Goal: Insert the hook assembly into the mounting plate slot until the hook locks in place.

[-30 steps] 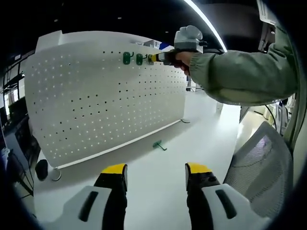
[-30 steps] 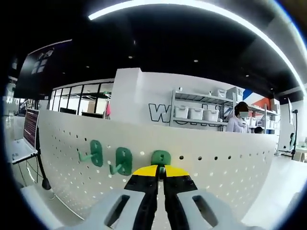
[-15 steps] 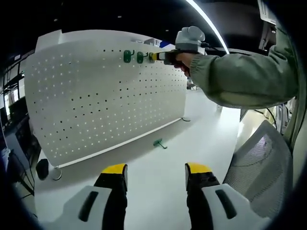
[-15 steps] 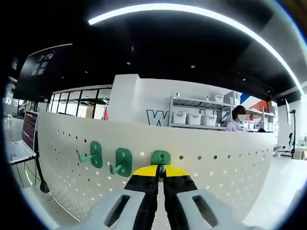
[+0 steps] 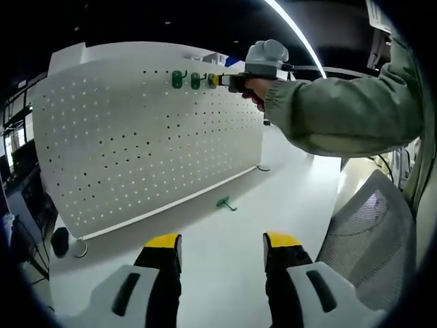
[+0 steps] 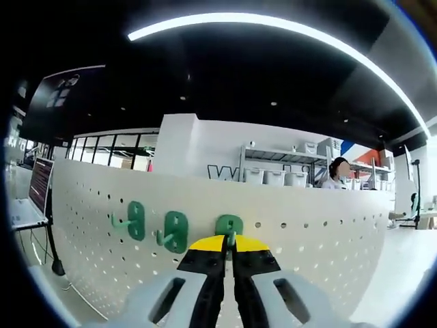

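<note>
1. Progress: the right gripper (image 6: 229, 246) has its jaws pressed together on a green hook (image 6: 229, 226), whose back plate lies against the top row of the white pegboard (image 6: 328, 239). The hook looks placed at its holes; whether it has locked cannot be told from here, so the final seating and release appear to remain.
2. Hooks already mounted: two green hooks, the far-left one (image 6: 136, 220) and the middle one (image 6: 175, 231), hang on the board just left of the held hook, which makes a row of three.
3. Spare hook: one more green hook (image 5: 224, 202) lies loose on the white table (image 5: 225, 260), near the foot of the pegboard, still to be mounted if the job covers it.
4. Left gripper (image 5: 222, 247): jaws wide apart, holding nothing, low over the near part of the table.
5. Count: four hooks in all, one pegboard, two grippers.
6. Bystander detail: a grey mesh chair (image 5: 372, 232) stands at the right of the table; the person's green sleeve (image 5: 341, 109) reaches toward the board.
</note>
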The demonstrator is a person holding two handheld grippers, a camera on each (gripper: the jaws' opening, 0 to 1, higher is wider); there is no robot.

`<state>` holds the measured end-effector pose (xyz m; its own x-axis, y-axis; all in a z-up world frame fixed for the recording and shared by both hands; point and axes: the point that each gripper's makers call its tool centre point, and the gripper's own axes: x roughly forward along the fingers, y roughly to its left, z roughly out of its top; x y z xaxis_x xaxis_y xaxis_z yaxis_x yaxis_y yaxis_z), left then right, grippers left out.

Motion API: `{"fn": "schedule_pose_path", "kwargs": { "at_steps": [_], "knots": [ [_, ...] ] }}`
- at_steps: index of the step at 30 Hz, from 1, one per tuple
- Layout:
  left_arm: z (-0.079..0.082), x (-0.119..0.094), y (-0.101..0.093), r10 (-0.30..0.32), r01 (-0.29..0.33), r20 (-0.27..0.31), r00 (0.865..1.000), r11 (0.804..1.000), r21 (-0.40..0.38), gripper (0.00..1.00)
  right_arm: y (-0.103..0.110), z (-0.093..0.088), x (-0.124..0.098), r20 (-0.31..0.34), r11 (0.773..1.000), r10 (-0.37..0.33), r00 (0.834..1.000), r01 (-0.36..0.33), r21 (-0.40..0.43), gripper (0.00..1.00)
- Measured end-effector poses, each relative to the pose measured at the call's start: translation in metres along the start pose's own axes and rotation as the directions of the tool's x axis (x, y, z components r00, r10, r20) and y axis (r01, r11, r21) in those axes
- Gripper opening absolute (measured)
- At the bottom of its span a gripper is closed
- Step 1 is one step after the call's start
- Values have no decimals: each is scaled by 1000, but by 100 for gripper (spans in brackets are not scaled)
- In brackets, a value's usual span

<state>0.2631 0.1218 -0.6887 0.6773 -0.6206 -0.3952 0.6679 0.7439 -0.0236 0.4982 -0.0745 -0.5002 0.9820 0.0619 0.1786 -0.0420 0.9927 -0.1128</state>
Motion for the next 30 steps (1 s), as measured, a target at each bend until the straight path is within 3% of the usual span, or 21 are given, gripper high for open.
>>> {"fn": "schedule_pose_path", "kwargs": {
  "at_steps": [7, 12, 30],
  "knots": [
    [1, 3, 0, -2, 2, -2, 1000, 1000, 2, 50, 0, 0, -4, -3, 1000, 8, 1000, -8, 4, 1],
    [3, 4, -2, -7, 7, 1, 1000, 1000, 6, 50, 0, -14, -7, -71, 1000, 25, 997, -24, 21, 0],
    [3, 3, -2, -5, 5, 3, 1000, 1000, 7, 50, 6, -14, -12, -84, 999, 44, 996, -42, 24, 0]
  ]
}}
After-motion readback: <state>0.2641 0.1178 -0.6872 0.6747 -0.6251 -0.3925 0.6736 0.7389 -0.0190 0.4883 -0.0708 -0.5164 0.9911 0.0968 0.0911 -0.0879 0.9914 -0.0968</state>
